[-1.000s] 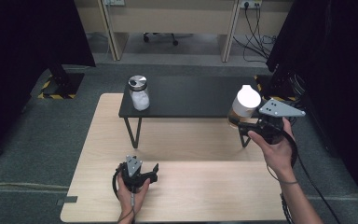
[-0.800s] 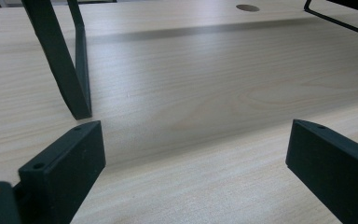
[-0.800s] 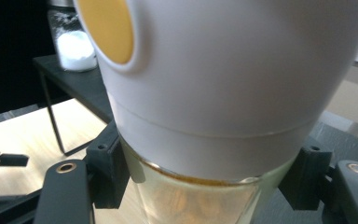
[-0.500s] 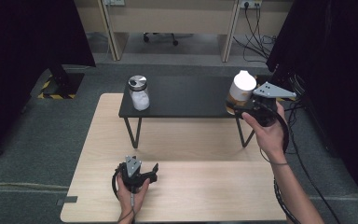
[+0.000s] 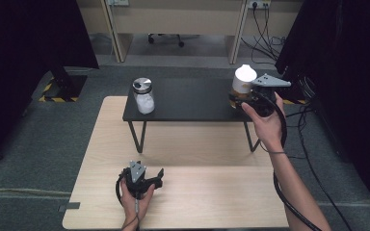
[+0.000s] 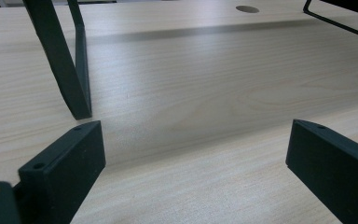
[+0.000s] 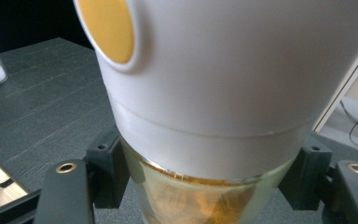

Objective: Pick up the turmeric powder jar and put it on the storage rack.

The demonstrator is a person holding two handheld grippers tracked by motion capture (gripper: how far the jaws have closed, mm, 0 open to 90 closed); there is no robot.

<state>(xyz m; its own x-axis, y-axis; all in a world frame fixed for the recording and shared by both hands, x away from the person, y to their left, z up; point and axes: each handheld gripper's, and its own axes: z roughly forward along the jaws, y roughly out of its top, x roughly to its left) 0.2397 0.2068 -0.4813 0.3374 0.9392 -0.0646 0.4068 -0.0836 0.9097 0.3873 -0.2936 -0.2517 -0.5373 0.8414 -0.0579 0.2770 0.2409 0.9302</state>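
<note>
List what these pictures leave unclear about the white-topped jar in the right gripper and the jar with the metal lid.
- White-topped jar: in the right gripper view its base is cut off by the bottom edge, so whether it rests on the black shelf is unclear.
- Its amber contents: blurred, too close to identify.
- Right gripper: in the high view the jar and hand hide its jaws.
- Metal-lidded jar: too small to identify its white contents.

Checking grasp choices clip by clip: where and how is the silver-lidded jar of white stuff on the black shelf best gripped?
Grip the jar across its glass body, below the silver lid, coming in level from the person's side. It stands upright near the front edge of the black shelf, with open space around it, and its round body looks narrow enough for the fingers.
</note>
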